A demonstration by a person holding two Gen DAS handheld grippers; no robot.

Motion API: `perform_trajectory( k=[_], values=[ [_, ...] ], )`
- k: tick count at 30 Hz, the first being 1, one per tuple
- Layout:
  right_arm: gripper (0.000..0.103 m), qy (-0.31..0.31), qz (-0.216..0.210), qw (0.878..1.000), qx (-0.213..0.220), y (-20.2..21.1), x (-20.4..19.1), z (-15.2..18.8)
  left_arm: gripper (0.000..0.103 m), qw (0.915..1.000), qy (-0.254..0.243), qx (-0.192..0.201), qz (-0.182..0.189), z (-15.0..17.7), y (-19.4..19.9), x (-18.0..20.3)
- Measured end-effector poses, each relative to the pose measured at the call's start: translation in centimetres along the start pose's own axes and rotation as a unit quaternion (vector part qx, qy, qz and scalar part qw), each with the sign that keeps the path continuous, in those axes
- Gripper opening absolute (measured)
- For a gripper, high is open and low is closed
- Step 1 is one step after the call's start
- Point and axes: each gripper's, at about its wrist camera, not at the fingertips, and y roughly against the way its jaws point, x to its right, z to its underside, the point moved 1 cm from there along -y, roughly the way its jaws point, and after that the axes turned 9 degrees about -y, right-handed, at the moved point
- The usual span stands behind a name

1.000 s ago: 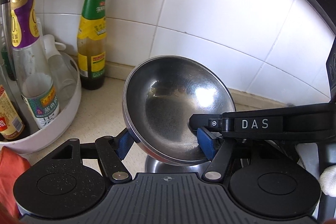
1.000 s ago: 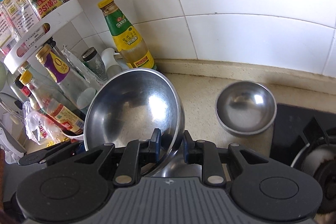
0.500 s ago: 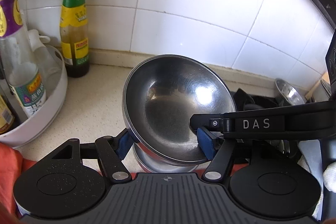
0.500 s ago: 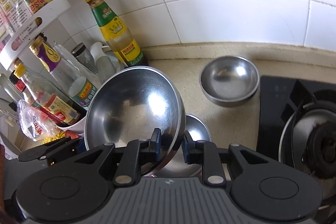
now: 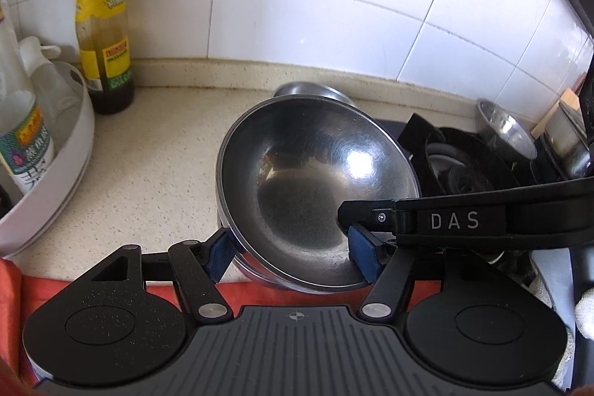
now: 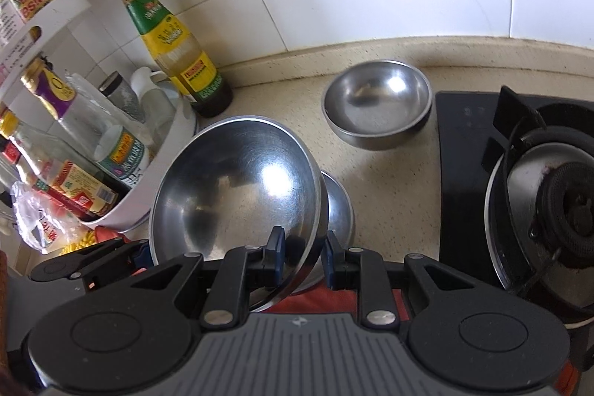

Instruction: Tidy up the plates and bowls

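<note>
Lower the tilted steel bowl [image 6: 237, 188] level and centred onto the second bowl [image 6: 336, 195] just behind and under it, since the right gripper [image 6: 302, 260] pinches its near rim almost closed while the left gripper [image 5: 293, 253] spans its lower edge half-wide, a third bowl [image 6: 377, 106] beyond.

The letters "DAS" stand in white on the black finger of the right gripper [image 5: 464, 219] reaching across the left wrist view. The bottles in the white rack [image 6: 174, 136] and the green-and-yellow sauce bottle [image 6: 174, 43] carry printed labels too small and blurred to read.
</note>
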Motion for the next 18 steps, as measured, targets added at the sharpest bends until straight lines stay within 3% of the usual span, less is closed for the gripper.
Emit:
perform_trajectory(
  k=[18],
  values=[
    [0.023,-0.012,0.032,0.999,-0.012,-2.3,0.9,-0.5,0.073,0.9988,-0.010,-0.035,0.033,0.0,-3.3,-1.5]
  ],
)
